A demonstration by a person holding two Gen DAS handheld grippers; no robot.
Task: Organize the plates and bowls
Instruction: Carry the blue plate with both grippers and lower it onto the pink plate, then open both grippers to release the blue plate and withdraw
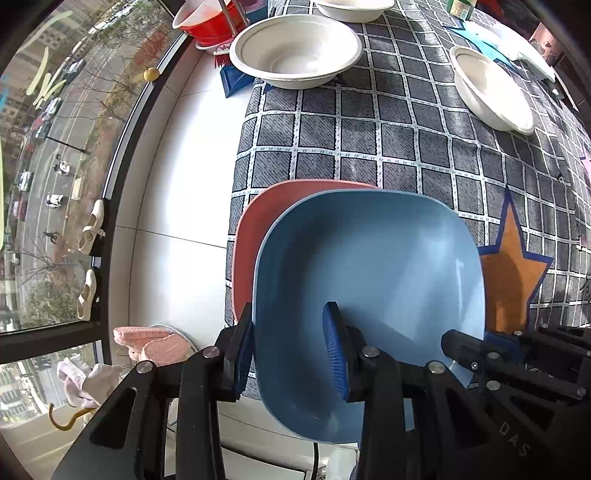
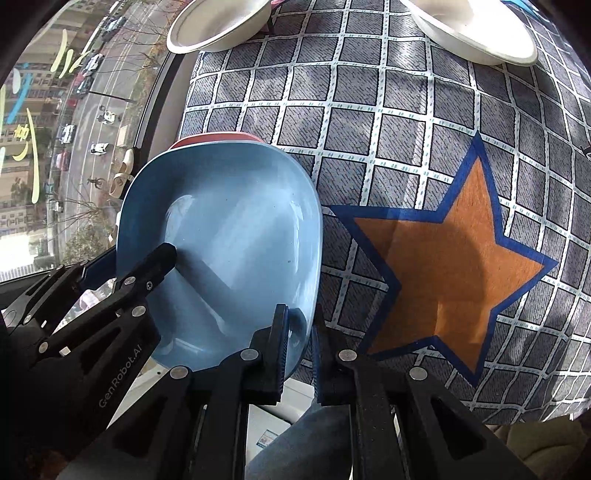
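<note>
A blue square plate (image 1: 369, 280) sits above a pink plate (image 1: 255, 229) at the near left edge of the checked tablecloth (image 1: 406, 147). My left gripper (image 1: 291, 343) is shut on the blue plate's left rim. My right gripper (image 2: 299, 332) is shut on the blue plate's (image 2: 229, 236) right rim, and the pink plate (image 2: 214, 139) peeks out behind it. The left gripper (image 2: 122, 284) shows in the right wrist view too. Three white bowls (image 1: 295, 51) (image 1: 491, 88) (image 1: 354, 9) stand farther back on the table.
An orange star (image 2: 450, 266) is printed on the cloth right of the plates. A red basin (image 1: 207, 22) stands at the far left corner. A white floor (image 1: 177, 184) and a window (image 1: 55, 147) lie left of the table.
</note>
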